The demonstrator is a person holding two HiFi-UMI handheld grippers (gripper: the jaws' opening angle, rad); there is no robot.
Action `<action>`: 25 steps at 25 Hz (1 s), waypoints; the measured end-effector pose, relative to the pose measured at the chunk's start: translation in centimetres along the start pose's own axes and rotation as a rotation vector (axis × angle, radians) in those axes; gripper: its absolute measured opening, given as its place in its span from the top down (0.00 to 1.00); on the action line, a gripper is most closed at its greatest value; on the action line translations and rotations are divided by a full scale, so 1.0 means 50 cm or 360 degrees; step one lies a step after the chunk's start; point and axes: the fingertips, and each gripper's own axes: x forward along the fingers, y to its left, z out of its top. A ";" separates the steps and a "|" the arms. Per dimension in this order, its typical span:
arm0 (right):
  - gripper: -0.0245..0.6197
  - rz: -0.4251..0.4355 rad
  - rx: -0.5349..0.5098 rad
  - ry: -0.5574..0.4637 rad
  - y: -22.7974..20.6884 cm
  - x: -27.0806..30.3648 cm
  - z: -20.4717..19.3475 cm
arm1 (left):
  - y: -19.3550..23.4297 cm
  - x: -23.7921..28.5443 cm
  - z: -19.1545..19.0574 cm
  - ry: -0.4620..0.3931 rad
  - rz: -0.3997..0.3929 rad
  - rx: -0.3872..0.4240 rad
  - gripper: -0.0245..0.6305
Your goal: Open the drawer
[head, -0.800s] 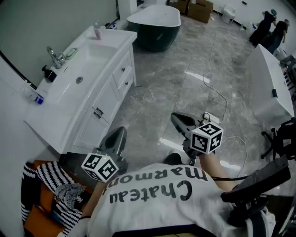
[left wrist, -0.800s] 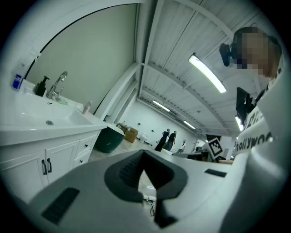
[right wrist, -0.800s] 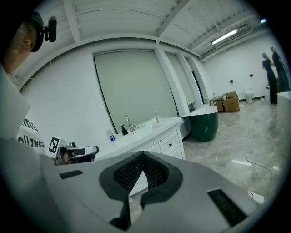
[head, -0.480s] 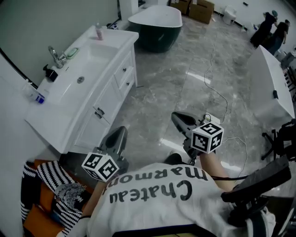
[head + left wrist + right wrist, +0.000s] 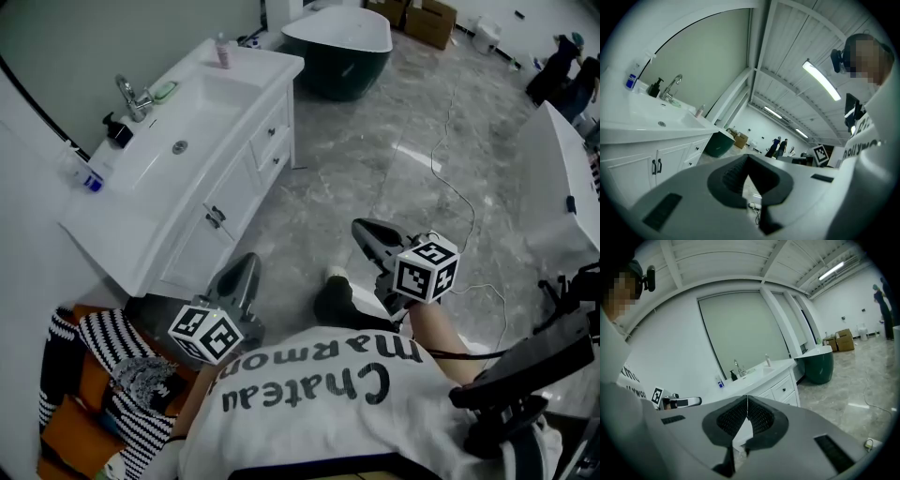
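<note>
Nothing of the task is done yet, by my reading. In the head view the white bench [image 5: 105,228] with its basin fills the 10 o'clock side. The drawer [image 5: 265,142] sits in the bench's front face toward the far end, between 11 and 12 o'clock, flush and shut. A second drawer front [image 5: 280,167] lies just below it (which of the two is meant I cannot tell). Each carries a small dark knob [image 5: 273,132].

The left gripper [image 5: 246,268] hangs at 7 o'clock, by the bench's near end and well apart from the drawers. Its own view shows its jaws closed tip to tip with nothing between them. The right gripper [image 5: 362,229] is at about 4 o'clock over the grey marble floor [image 5: 356,159], farther from the bench, and its jaws are likewise pressed together and empty. In the right gripper view the drawer fronts stand at 2 o'clock of the jaw tips, well off.

The whole job is left: close the gap to the bench, part one pair of jaws, take a knob and pull the drawer out.
</note>
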 end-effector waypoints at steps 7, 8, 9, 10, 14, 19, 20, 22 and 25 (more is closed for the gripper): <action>0.95 0.0045 -0.0042 0.0058 -0.016 0.077 0.021 | 0.046 0.019 0.026 -0.0005 0.0090 0.0025 0.98; 0.95 0.0050 -0.0040 0.0064 -0.023 0.088 0.029 | 0.054 0.027 0.034 -0.0014 0.0103 0.0021 0.98; 0.95 0.0054 -0.0037 0.0066 -0.031 0.099 0.038 | 0.061 0.036 0.042 -0.0019 0.0112 0.0020 0.98; 0.95 0.0059 -0.0036 0.0066 -0.039 0.109 0.047 | 0.067 0.047 0.049 -0.0021 0.0118 0.0023 0.98; 0.95 0.0064 -0.0030 0.0076 -0.089 0.147 0.072 | 0.094 0.100 0.070 -0.0027 0.0136 0.0037 0.98; 0.95 0.0099 0.0008 0.0091 -0.166 0.217 0.105 | 0.138 0.189 0.091 -0.0010 0.0169 0.0047 0.98; 0.95 0.0107 0.0007 0.0106 -0.182 0.233 0.112 | 0.149 0.208 0.095 -0.0004 0.0183 0.0045 0.98; 0.95 0.0129 0.0003 0.0144 -0.216 0.264 0.127 | 0.174 0.248 0.104 0.0009 0.0213 0.0030 0.98; 0.95 0.0173 0.0010 0.0203 -0.273 0.310 0.150 | 0.206 0.305 0.122 0.0018 0.0272 0.0016 0.98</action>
